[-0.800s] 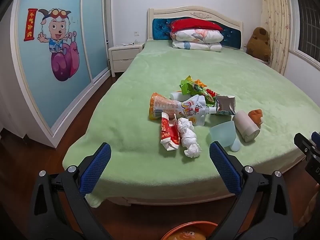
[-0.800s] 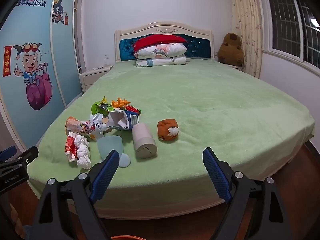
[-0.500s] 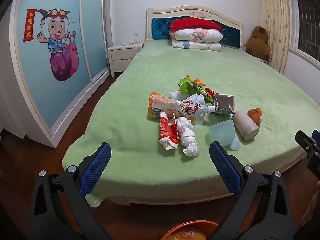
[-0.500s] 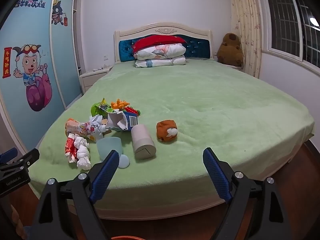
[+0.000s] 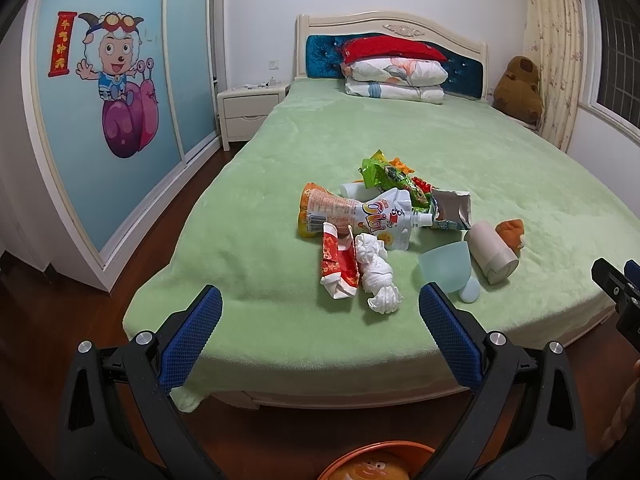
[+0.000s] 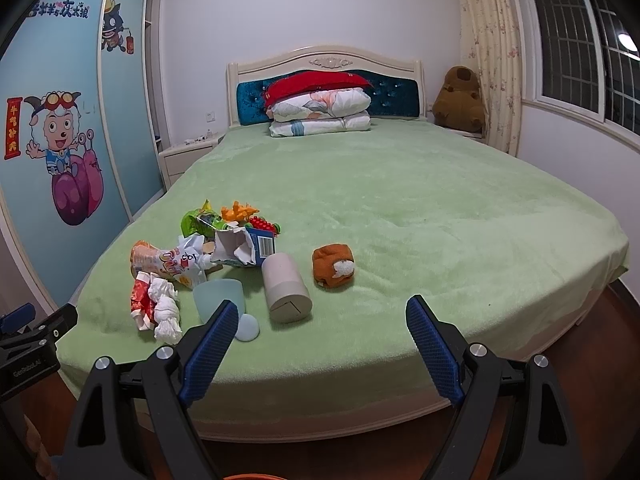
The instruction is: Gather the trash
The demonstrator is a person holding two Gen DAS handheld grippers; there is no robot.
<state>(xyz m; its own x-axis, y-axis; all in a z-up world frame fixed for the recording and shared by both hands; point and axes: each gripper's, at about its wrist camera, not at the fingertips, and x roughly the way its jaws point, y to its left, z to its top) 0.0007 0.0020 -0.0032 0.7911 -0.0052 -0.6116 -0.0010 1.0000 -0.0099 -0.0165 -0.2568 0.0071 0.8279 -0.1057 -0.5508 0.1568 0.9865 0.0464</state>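
A pile of trash lies near the foot of the green bed (image 5: 260,240): a drink pouch (image 5: 360,216), a red wrapper (image 5: 338,264), crumpled white tissue (image 5: 376,276), a pale blue cup (image 5: 444,266), a grey cylinder (image 5: 492,252), green snack bags (image 5: 392,176) and an orange ball (image 5: 512,232). The same pile shows in the right wrist view, with the cup (image 6: 218,294), cylinder (image 6: 286,288) and orange ball (image 6: 334,266). My left gripper (image 5: 320,340) is open and empty, short of the bed's foot. My right gripper (image 6: 318,346) is open and empty too.
An orange bin rim (image 5: 376,460) shows below the left gripper. A wardrobe with cartoon doors (image 5: 116,92) stands left, a nightstand (image 5: 248,112) beside the headboard. Pillows (image 6: 320,112) and a brown plush toy (image 6: 460,100) are at the far end. Dark wood floor surrounds the bed.
Both grippers have risen and drawn back slightly, so the bed and pile sit a little lower and farther in view. Nothing on the bed has moved.
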